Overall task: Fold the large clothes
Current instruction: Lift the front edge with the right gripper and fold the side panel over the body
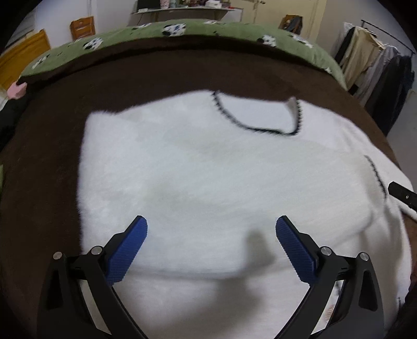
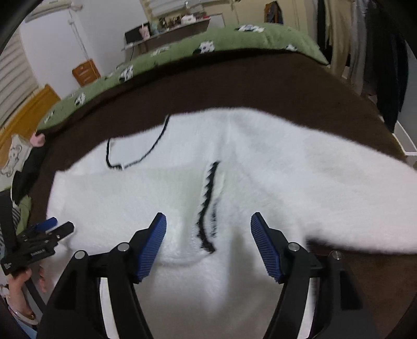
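A large white fluffy sweater (image 1: 208, 177) with black-trimmed neckline (image 1: 260, 127) lies spread on a dark brown blanket (image 1: 156, 78) on the bed. My left gripper (image 1: 211, 224) is open, empty, hovering over the sweater's lower body. In the right wrist view the sweater (image 2: 156, 187) has a sleeve folded inward, its black-trimmed cuff (image 2: 208, 203) lying between the fingers of my right gripper (image 2: 208, 221), which is open and empty just above it. The left gripper (image 2: 49, 229) shows at the left edge there. The right gripper's tip (image 1: 401, 195) shows at the right edge of the left view.
A green quilt with panda prints (image 1: 182, 31) covers the far side of the bed. A clothes rack with hanging garments (image 1: 375, 62) stands to the right. A shelf with clutter (image 1: 182, 10) and orange furniture (image 1: 23, 52) stand by the far wall.
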{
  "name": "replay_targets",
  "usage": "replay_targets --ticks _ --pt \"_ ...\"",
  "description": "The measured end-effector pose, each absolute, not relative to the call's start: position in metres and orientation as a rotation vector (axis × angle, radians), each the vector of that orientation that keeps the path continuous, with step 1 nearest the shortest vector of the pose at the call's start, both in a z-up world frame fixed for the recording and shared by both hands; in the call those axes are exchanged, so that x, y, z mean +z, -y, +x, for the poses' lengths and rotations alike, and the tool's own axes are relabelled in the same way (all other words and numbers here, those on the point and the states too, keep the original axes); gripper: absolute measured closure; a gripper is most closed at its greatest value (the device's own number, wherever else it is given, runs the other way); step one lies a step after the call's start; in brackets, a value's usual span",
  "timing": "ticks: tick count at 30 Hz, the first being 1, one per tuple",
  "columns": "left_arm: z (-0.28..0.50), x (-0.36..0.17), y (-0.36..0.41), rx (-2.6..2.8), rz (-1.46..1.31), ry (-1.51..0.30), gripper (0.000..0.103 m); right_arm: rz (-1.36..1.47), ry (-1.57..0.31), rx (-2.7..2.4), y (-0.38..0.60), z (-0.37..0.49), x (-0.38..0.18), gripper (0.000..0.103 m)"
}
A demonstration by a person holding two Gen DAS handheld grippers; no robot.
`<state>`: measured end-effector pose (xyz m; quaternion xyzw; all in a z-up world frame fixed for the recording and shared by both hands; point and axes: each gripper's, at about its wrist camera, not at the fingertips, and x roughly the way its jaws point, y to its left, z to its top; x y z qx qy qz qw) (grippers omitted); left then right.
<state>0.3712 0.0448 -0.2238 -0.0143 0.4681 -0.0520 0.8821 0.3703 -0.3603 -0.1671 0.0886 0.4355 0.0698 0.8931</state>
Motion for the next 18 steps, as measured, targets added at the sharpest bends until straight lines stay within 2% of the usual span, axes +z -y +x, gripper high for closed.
replay_targets --ticks 7,12,15,18 --pt "0.369 -0.211 0.020 -0.210 0.001 -0.956 0.007 0.124 -0.863 0.088 0.394 0.344 -0.142 0.022" --pt "0.367 -0.205 0.069 -0.289 0.009 -0.953 0.006 0.180 -0.872 0.047 0.428 0.331 -0.148 0.022" --pt "0.372 -0.199 0.104 -0.338 0.026 -0.944 0.007 0.200 -0.867 -0.009 0.448 0.322 -0.153 0.015" --pt "0.379 -0.199 0.133 -0.368 0.038 -0.942 0.006 0.236 -0.867 -0.038 0.468 0.313 -0.158 0.015"
